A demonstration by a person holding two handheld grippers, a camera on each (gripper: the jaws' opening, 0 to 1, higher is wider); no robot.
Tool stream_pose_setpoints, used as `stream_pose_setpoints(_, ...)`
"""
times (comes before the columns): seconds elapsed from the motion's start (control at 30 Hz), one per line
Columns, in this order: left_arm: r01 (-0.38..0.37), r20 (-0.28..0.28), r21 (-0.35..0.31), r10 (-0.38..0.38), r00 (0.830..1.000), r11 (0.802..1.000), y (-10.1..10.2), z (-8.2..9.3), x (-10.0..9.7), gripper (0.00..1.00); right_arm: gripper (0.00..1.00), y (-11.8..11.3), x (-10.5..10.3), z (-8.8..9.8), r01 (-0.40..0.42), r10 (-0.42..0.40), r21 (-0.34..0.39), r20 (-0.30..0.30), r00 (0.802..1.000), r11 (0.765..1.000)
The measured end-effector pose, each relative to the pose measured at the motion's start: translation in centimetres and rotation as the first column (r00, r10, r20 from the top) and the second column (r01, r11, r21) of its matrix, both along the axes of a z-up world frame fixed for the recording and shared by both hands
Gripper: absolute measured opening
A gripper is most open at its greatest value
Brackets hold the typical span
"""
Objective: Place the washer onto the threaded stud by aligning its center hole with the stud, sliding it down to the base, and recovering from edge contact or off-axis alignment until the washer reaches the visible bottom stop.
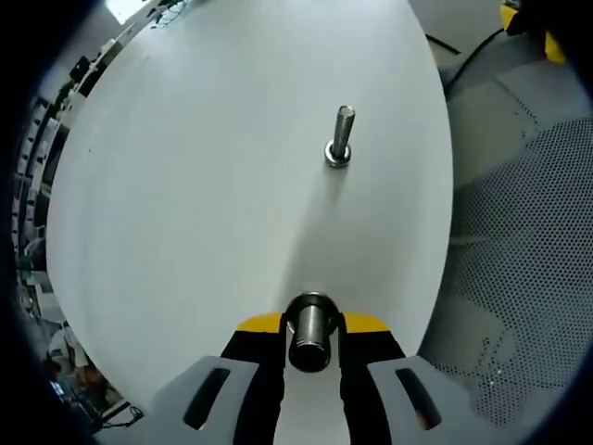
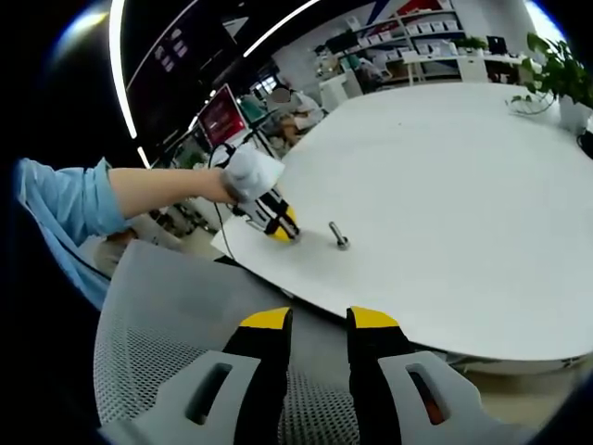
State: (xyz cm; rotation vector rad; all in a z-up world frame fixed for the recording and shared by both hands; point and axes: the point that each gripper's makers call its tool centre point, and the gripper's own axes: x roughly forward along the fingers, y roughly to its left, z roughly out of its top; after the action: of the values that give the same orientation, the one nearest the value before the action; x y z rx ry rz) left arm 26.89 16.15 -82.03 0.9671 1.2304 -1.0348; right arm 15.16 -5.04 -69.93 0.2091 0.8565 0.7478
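Currently, in the left gripper view, the left claw [image 1: 312, 345] is clamping a short metal cylinder [image 1: 310, 331] between its yellow-tipped jaws at the lower centre of the frame. The threaded stud [image 1: 341, 135] is standing upright on the white desk [image 1: 185, 204], well above the claw toward the upper centre, with the washer [image 1: 336, 156] sitting around its base. In the right gripper view, the right claw [image 2: 319, 324] is hovering with jaws apart and nothing between them over a grey mesh chair [image 2: 176, 315]; the stud [image 2: 339, 235] is lying beyond, mid-frame.
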Motion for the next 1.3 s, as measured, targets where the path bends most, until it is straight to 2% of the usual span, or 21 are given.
stream_pose_setpoints(0.23, 0.007, 0.008, -0.007, -0.007, 1.000, 1.000, -1.4, -0.3, 0.5, 0.19, 0.26, 0.0, 0.1, 0.0, 0.003, -0.003, 0.004, 0.003, 1.000, 1.000)
stream_pose_setpoints(0.57, 0.035, 0.007, 0.027, -0.036, 0.999, 0.999, -2.6, -0.4, 1.0, 0.19, 0.26, 0.0, 0.1, 0.1, 0.002, -0.002, 0.009, 0.007, 1.000, 1.000)
stream_pose_setpoints(1.1, -0.004, -0.001, 0.019, 0.004, 1.000, 1.000, -3.3, -0.4, 1.4, 0.19, 0.26, 0.1, -0.1, 0.0, -0.010, 0.010, 0.006, 0.001, 1.000, 1.000)
stream_pose_setpoints(1.23, -0.003, -0.001, 0.021, 0.003, 1.000, 1.000, -3.4, -0.4, 1.4, 0.19, 0.26, 0.1, -0.1, 0.0, -0.012, 0.012, 0.003, -0.001, 1.000, 1.000)
stream_pose_setpoints(1.3, 0.032, -0.002, 0.005, -0.032, 0.999, 0.999, -3.4, -0.4, 1.4, 0.20, 0.26, 0.1, -0.1, 0.0, -0.010, 0.010, 0.003, -0.001, 1.000, 1.000)
